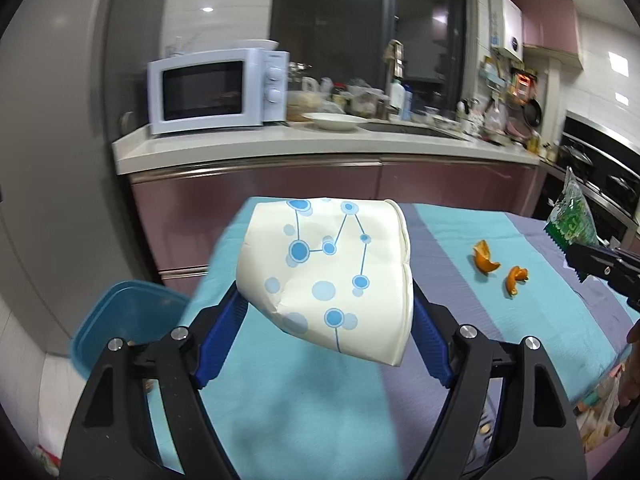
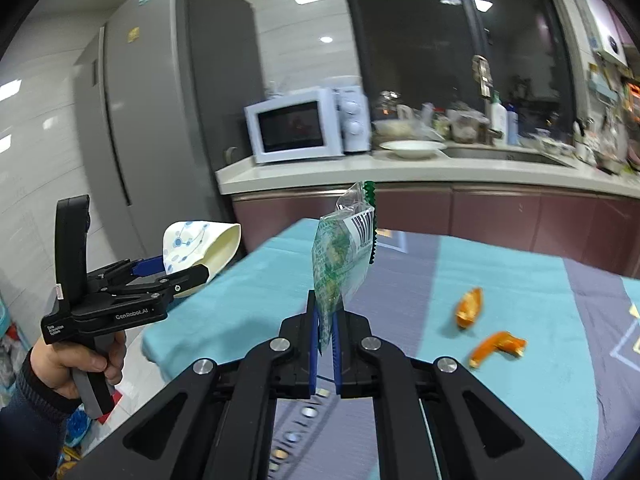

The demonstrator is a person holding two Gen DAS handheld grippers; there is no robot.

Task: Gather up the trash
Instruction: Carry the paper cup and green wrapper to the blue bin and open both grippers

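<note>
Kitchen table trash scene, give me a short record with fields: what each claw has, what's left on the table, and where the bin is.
left claw: shut on crushed paper cup, held above the table
right claw: shut on green snack wrapper
left on tablecloth: two orange peels
bin: blue bin on the floor off the table's left edge

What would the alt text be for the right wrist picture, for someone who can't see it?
The right tongs pinch a green snack wrapper above a blue-clothed table. At left, a hand holds the left tongs gripping a crumpled paper cup; two orange peels lie on the cloth.
</note>
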